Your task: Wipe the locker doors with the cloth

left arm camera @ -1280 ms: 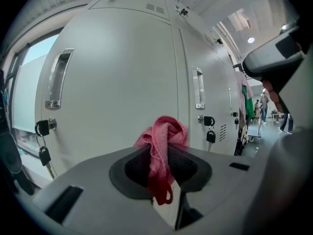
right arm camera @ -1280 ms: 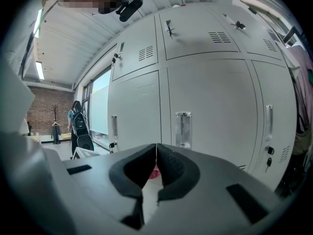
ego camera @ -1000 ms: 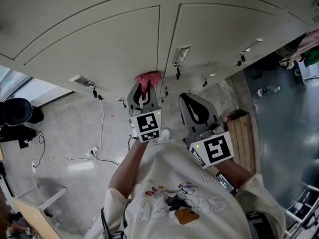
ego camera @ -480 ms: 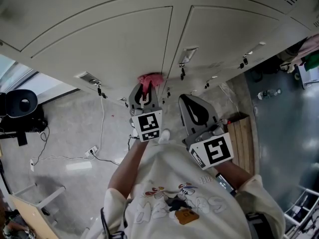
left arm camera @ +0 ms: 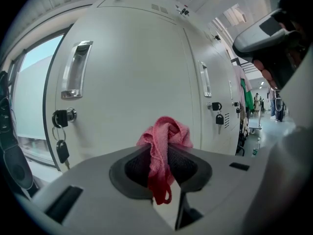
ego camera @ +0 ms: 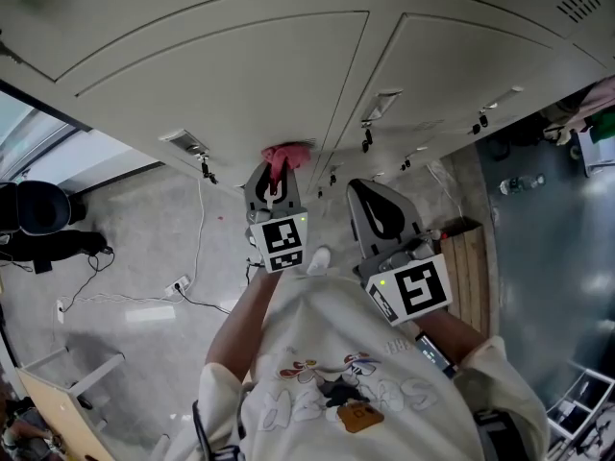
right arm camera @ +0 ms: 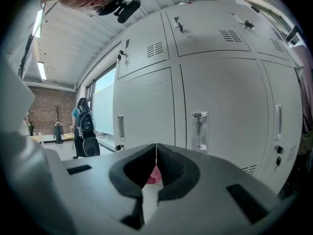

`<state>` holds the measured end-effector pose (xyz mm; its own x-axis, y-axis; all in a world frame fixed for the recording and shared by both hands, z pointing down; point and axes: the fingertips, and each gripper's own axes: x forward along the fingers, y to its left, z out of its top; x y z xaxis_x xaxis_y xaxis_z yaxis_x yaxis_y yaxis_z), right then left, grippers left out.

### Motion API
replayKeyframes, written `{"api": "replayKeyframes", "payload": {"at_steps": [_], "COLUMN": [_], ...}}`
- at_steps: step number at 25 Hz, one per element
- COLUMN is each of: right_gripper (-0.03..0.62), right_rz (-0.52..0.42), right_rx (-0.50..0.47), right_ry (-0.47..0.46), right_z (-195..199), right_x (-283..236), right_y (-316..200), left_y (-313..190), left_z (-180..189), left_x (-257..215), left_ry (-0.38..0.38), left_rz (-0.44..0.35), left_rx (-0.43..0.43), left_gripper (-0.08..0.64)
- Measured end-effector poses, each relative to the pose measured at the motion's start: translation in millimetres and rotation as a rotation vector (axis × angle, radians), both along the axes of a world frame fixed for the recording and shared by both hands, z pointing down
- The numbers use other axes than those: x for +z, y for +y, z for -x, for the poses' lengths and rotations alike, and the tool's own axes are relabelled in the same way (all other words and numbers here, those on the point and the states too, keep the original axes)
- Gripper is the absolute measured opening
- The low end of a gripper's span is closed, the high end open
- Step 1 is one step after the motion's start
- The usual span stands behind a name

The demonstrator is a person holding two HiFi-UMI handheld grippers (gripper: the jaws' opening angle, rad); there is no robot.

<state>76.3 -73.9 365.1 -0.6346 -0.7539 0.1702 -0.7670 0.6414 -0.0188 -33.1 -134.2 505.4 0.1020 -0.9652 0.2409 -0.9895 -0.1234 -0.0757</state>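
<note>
A crumpled pink cloth (ego camera: pixel 286 154) sticks out of my left gripper (ego camera: pixel 276 174), which is shut on it. The cloth (left arm camera: pixel 164 135) sits in front of a pale grey locker door (left arm camera: pixel 132 72), near the seam between two doors (ego camera: pixel 332 152); I cannot tell whether it touches the metal. My left gripper (left arm camera: pixel 161 153) points straight at that door. The right gripper (ego camera: pixel 365 190) hangs beside it, a little lower, shut with nothing between its jaws. In the right gripper view, that gripper (right arm camera: pixel 155 153) faces the lockers (right arm camera: pixel 220 97), and a bit of the pink cloth (right arm camera: pixel 154 176) shows below its closed tips.
Keys and padlocks (left arm camera: pixel 62 131) hang under the door handles (left arm camera: pixel 73 70). A black chair (ego camera: pixel 34 209) and cables (ego camera: pixel 178 291) are on the floor at left, a wooden pallet (ego camera: pixel 471 257) at right. A person with a backpack (right arm camera: pixel 83 129) stands far off.
The head view has swung, so the lockers sit further right and lower in the picture. Both grippers hold nearly the same place, the cloth still at the door seam.
</note>
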Motion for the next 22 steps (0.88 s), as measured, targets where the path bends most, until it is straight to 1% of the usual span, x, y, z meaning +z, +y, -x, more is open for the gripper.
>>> {"api": "replayKeyframes", "payload": {"at_steps": [12,22], "right_gripper": [0.009,0.009], "right_rz": [-0.004,-0.009], "right_rx": [-0.025,-0.032], "right_ry": [-0.005,-0.019], "right_z": [46,80], "right_x": [-5,-14], "right_y": [2,9], "left_y": [12,25], "left_z": [49,92], "left_x": [2,2], "left_ry": [-0.007,-0.030], "left_rz": [0.015,0.029], "left_rx": [-0.022,-0.037], "left_gripper": [0.097,0.097]}}
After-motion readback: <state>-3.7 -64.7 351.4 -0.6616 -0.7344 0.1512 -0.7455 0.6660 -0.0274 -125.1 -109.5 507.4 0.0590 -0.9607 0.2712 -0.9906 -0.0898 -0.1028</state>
